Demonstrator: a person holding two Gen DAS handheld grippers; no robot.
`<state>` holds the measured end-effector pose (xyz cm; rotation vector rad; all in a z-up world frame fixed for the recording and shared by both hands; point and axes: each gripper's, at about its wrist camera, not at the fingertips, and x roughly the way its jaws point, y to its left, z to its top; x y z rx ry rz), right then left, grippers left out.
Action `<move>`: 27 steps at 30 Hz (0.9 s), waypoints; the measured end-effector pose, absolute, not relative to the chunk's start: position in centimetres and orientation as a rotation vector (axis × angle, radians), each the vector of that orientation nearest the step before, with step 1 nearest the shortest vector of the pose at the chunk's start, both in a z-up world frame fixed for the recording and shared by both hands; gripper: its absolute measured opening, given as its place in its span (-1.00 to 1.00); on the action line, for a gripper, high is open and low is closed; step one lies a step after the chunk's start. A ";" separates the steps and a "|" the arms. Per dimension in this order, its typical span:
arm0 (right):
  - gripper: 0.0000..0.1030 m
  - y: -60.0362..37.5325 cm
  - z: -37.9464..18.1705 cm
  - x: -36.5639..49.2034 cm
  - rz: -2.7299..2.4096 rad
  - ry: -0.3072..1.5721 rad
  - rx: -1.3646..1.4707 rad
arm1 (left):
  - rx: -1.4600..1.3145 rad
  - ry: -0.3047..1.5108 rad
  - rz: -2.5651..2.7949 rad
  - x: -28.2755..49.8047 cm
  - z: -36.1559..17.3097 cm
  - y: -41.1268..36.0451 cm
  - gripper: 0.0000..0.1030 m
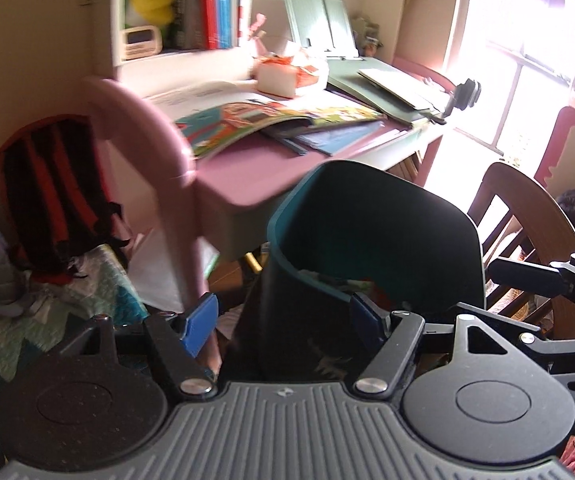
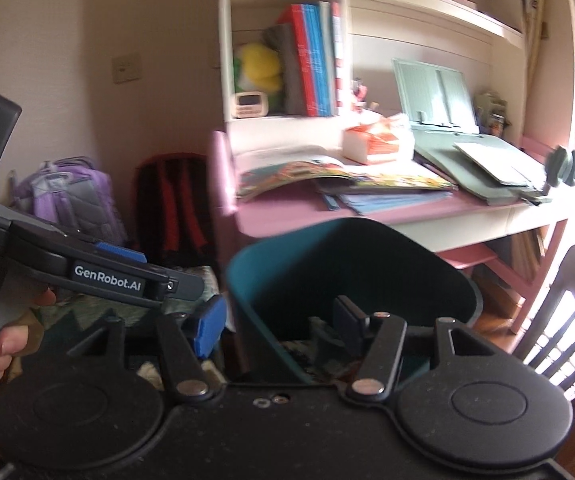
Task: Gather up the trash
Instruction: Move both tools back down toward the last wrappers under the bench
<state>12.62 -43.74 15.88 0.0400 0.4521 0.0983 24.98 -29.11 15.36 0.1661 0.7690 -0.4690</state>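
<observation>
A dark teal trash bin (image 1: 371,240) fills the middle of the left wrist view and also shows in the right wrist view (image 2: 347,268). Crumpled trash (image 1: 343,284) lies inside it. My left gripper (image 1: 283,320) is wide open, its jaws astride the bin's near wall, one finger outside and one inside; whether the pads touch the wall is unclear. My right gripper (image 2: 283,324) is open the same way on the bin's near wall. The left gripper's body (image 2: 87,272) shows at the left of the right wrist view.
A pink desk (image 1: 239,176) with open picture books (image 1: 271,120) and a wrapped package (image 1: 283,74) stands behind the bin. A pink chair back (image 1: 147,132), a red-black backpack (image 1: 47,192), a purple backpack (image 2: 71,196) and a wooden chair (image 1: 527,216) surround it.
</observation>
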 end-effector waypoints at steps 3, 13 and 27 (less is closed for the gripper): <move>0.14 -41.7 16.2 12.5 0.148 0.450 0.026 | 0.149 0.752 -0.446 23.9 15.9 -26.2 0.40; 0.15 -32.7 15.5 13.3 0.346 0.469 -0.002 | 0.117 0.712 -0.308 20.4 15.5 -14.8 0.40; 0.16 -16.7 8.7 16.2 0.638 0.615 -0.050 | 0.027 0.779 -0.116 17.5 9.6 2.5 0.56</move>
